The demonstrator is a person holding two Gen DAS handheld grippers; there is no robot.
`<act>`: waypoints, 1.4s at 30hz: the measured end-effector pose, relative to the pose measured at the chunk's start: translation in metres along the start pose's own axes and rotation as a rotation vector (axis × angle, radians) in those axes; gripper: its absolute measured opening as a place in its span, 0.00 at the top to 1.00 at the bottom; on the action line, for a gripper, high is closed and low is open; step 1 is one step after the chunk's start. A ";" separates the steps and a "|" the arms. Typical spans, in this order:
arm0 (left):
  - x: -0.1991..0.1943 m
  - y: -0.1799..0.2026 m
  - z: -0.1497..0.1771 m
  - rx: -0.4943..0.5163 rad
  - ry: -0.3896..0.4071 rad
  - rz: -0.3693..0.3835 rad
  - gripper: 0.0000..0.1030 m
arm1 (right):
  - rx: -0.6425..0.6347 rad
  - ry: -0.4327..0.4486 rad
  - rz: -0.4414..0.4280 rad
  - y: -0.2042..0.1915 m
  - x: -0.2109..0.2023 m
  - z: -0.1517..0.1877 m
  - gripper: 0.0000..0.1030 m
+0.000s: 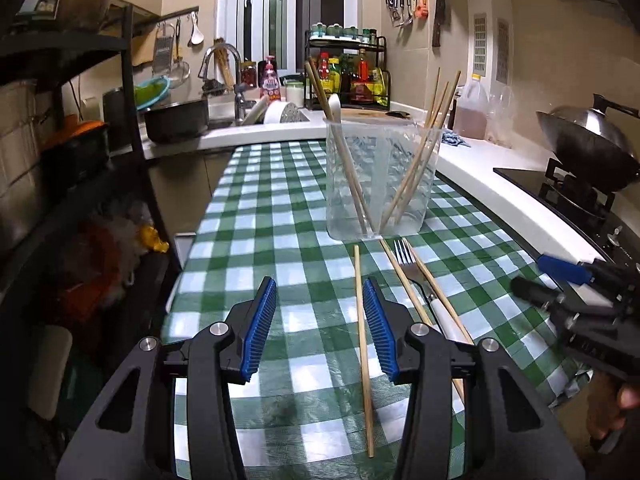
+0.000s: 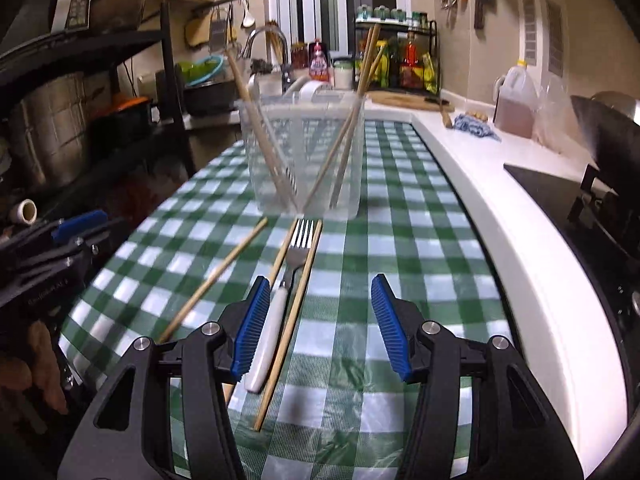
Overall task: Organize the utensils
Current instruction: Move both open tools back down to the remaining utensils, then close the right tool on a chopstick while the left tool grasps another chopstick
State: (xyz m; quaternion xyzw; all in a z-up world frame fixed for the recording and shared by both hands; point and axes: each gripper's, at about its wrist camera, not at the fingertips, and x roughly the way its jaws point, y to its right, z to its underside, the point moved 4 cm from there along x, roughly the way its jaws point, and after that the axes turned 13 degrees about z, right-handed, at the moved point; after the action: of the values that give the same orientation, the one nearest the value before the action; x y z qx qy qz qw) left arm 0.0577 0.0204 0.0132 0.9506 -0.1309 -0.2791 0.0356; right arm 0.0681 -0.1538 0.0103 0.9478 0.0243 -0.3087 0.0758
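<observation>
Utensils lie loose on the checked cloth [image 1: 256,208], ahead of both pairs of jaws, with the clear cup [image 1: 380,176] standing beyond them and holding several chopsticks upright at a lean. The left gripper [image 1: 320,328] has its jaws spread with nothing pinched; one chopstick [image 1: 363,336] lies on the cloth between them, close to the right pad. The right gripper [image 2: 320,328] also has its jaws spread and empty; the fork [image 2: 276,320] lies just inside its left pad, white handle toward the camera, flanked by two more chopsticks [image 2: 292,320], one under that pad.
</observation>
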 end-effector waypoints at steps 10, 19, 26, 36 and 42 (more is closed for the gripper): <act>0.023 -0.019 0.026 -0.130 -0.122 0.036 0.58 | -0.042 -0.163 -0.055 -0.020 0.031 0.034 0.74; 0.029 0.001 0.044 -0.087 -0.180 0.096 0.62 | -0.081 -0.218 -0.026 -0.031 0.040 0.050 0.74; 0.037 0.007 0.058 -0.072 -0.214 0.064 0.63 | -0.082 -0.218 0.005 -0.030 0.038 0.049 0.93; 0.044 0.017 0.068 -0.028 -0.235 0.052 0.81 | -0.025 -0.235 0.062 -0.006 0.044 0.043 0.94; 0.042 0.010 0.067 -0.055 -0.207 0.014 0.94 | -0.007 -0.247 0.076 -0.001 0.048 0.044 0.94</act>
State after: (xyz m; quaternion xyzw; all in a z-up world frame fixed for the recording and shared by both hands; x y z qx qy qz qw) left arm 0.0531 -0.0001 -0.0633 0.9145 -0.1326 -0.3789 0.0499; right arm 0.0814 -0.1603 -0.0530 0.9026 -0.0200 -0.4199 0.0930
